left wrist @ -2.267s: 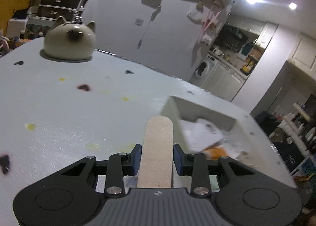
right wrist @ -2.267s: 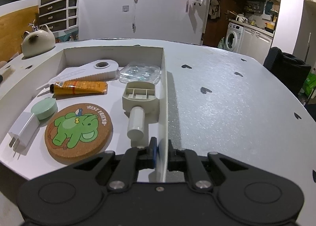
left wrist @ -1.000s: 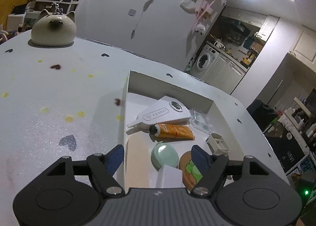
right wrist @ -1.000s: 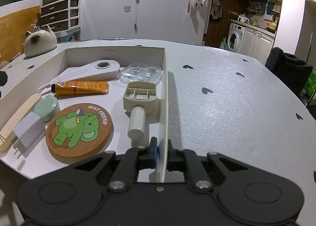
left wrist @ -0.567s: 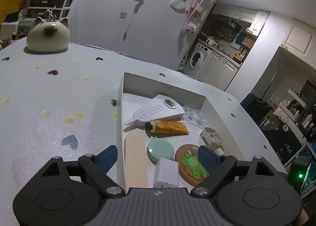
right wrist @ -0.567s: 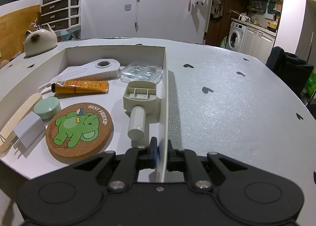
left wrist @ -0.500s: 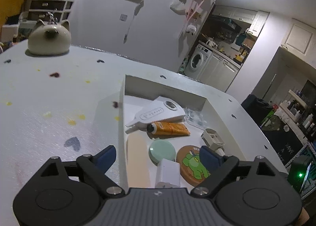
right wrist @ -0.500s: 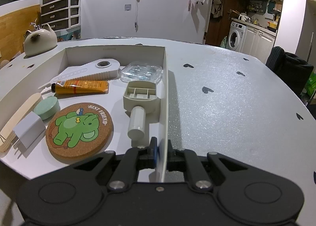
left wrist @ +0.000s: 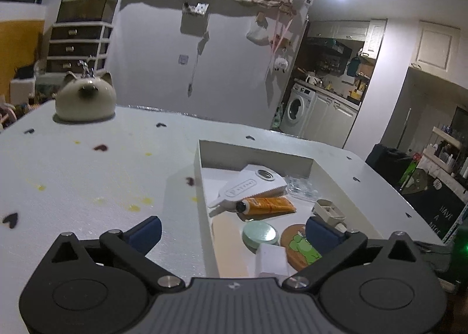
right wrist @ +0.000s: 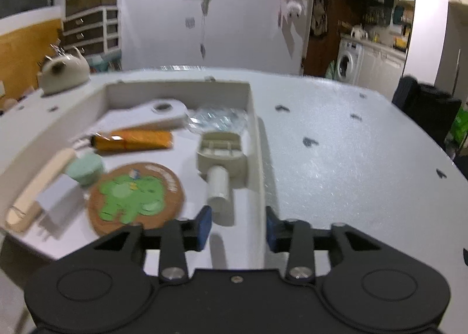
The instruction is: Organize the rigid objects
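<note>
Both grippers had let go since the earlier frames: the left gripper, which carried the wooden stick two seconds before, had been opening and stood with its jaws at their widest, nothing between the pads, while the right gripper, clamped a second earlier on the tray wall, had just been opening, the wall still between its blue pads but no longer pressed.

All the gathered things lay inside the white tray. The stick rested flat along the tray's left wall. Just beside it sat the white charger and the mint-green round tin. The cork coaster with its green cartoon lay at the tray's near middle. Farther back lay the orange tube and the white scraper, with a clear plastic packet in the far right corner. A beige holder lay against the tray's right wall.

A cat-shaped teapot stood on the table well beyond the tray's far left corner.
</note>
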